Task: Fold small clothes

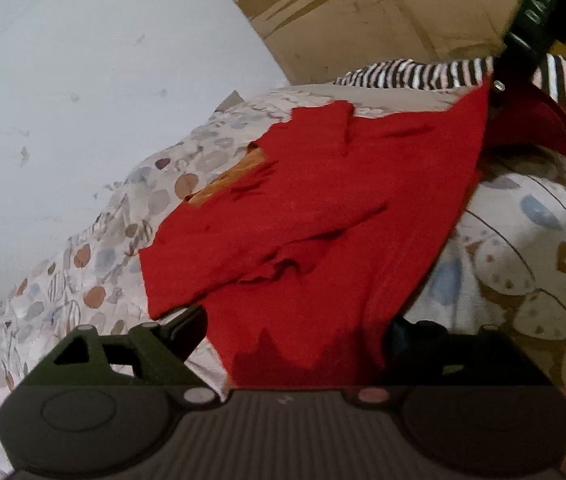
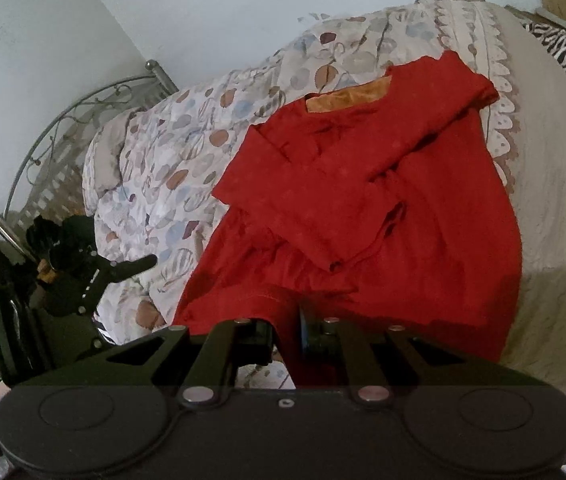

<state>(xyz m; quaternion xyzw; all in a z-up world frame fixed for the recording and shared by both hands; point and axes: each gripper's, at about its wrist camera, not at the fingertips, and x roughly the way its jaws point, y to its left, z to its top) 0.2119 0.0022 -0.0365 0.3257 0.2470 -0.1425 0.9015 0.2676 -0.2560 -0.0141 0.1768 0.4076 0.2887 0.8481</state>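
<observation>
A red long-sleeved top (image 2: 383,200) lies on the patterned bedspread (image 2: 187,152), with an orange neck lining (image 2: 347,98) and both sleeves folded across its front. My right gripper (image 2: 287,320) is shut on the near hem. In the left wrist view the right gripper (image 1: 501,80) holds that red corner raised at the top right. The top (image 1: 303,208) spreads ahead of my left gripper (image 1: 295,334), whose jaws stand wide with the hem showing between them and the pads not pressing it. The right wrist view shows one left finger (image 2: 139,264) just left of the hem.
A black-and-white striped cloth (image 1: 423,72) lies beyond the top, at the bed's far side (image 2: 563,52). A curved metal bed frame (image 2: 63,120) and a pillow (image 2: 107,152) are at the left. A pale wall (image 1: 83,80) runs along the bed. A brown panel (image 1: 363,12) stands behind.
</observation>
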